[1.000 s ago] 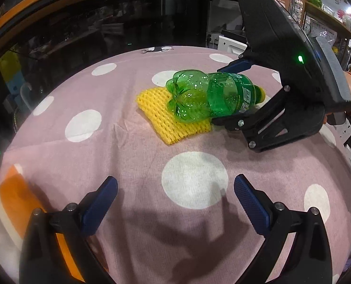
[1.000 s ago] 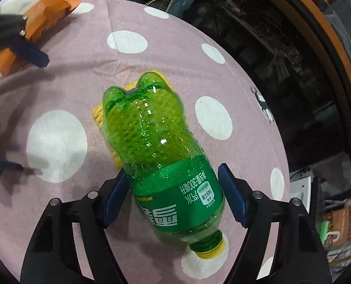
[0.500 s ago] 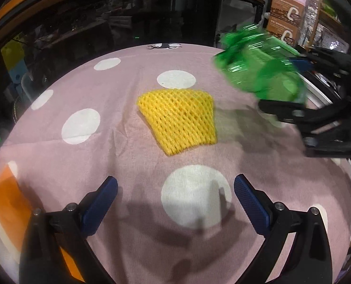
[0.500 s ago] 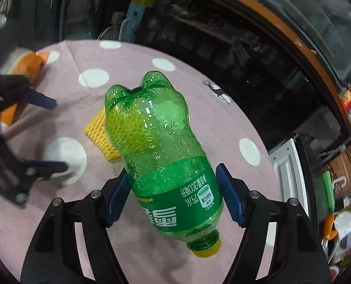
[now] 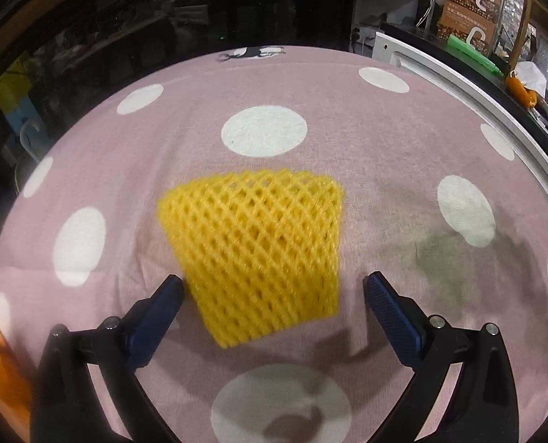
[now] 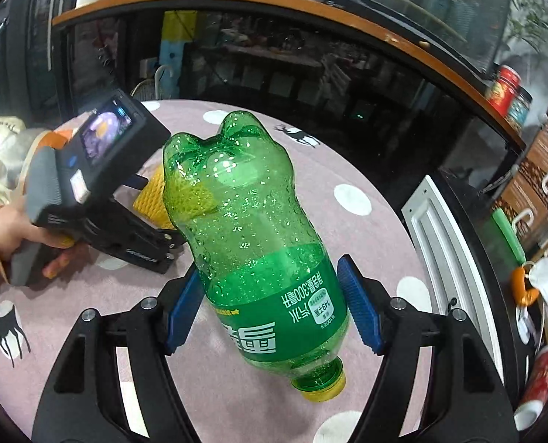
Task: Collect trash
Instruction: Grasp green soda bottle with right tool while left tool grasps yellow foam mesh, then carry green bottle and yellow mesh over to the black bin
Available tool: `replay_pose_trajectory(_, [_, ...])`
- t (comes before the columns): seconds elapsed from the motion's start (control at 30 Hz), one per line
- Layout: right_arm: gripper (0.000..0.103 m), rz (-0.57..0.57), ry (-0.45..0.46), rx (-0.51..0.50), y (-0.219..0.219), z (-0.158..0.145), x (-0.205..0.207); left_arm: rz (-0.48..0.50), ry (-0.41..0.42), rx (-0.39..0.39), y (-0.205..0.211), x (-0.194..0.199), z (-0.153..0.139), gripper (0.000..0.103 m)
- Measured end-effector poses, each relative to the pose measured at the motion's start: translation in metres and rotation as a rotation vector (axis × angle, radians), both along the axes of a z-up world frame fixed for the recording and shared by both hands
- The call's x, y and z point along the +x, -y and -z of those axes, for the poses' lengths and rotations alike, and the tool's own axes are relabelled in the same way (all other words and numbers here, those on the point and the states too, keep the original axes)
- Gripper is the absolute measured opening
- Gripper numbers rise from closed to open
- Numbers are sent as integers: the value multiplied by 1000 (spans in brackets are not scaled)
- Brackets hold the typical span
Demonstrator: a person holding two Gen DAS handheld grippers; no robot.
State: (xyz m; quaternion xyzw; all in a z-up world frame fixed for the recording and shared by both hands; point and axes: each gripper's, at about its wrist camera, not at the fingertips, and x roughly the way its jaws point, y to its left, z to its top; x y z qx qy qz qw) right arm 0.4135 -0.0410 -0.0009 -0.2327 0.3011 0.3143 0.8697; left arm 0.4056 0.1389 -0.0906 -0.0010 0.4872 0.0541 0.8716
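Your right gripper [image 6: 270, 304] has the green bottle [image 6: 253, 243] clamped at its label, one blue pad on each side. The bottle is lifted clear of the pink spotted tablecloth [image 6: 351, 170], base pointing away from you and yellow cap [image 6: 327, 387] nearest the camera. Droplets cling to the inside of it.

Your left gripper [image 5: 274, 306] stands wide open and holds nothing. The yellow foam net [image 5: 263, 254] lies flat on the tablecloth [image 5: 384, 140], its near end between the two blue pads [image 5: 392, 317]; whether they touch it cannot be told. From the right wrist view, your left hand [image 6: 19, 229], in an orange sleeve, grips the handle of that gripper, which points down at the net [image 6: 150, 199]. The net shows partly behind the bottle.
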Motion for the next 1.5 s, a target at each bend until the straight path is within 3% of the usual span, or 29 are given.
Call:
replay_pose_trajectory(0.07, [71, 16, 7, 14, 6, -2, -2, 4, 2, 6, 1, 3, -1, 95])
replay_pose_trajectory(0.1, [71, 20, 10, 15, 8, -2, -3, 5, 5, 0, 0, 4, -2, 88])
replay_pose_trajectory(0.17, [71, 27, 14, 23, 10, -3, -5, 1, 16, -14, -1, 6, -4, 71])
replay_pose_trajectory(0.23, [71, 35, 11, 38, 13, -4, -6, -4, 28, -15, 0, 5, -7, 41])
replay_pose_trajectory(0.33, [71, 51, 17, 49, 15, -5, -11, -4, 40, -10, 2, 2, -8, 21])
replay_pose_trajectory(0.6, [71, 70, 10, 102, 23, -10, -29, 1, 111, -48, 3, -26, -17, 19])
replay_pose_trajectory(0.97, [71, 88, 19, 189, 40, -20, -87, 47, 249, -100, 13, -113, -57, 19])
replay_pose_trajectory(1.33, [71, 109, 75, 236, 76, -26, -173, 136, 374, -38, 48, -207, -84, 19])
replay_pose_trajectory(1.5, [71, 143, 86, 257, 101, -19, -207, 189, 392, -57, 74, -238, -81, 19])
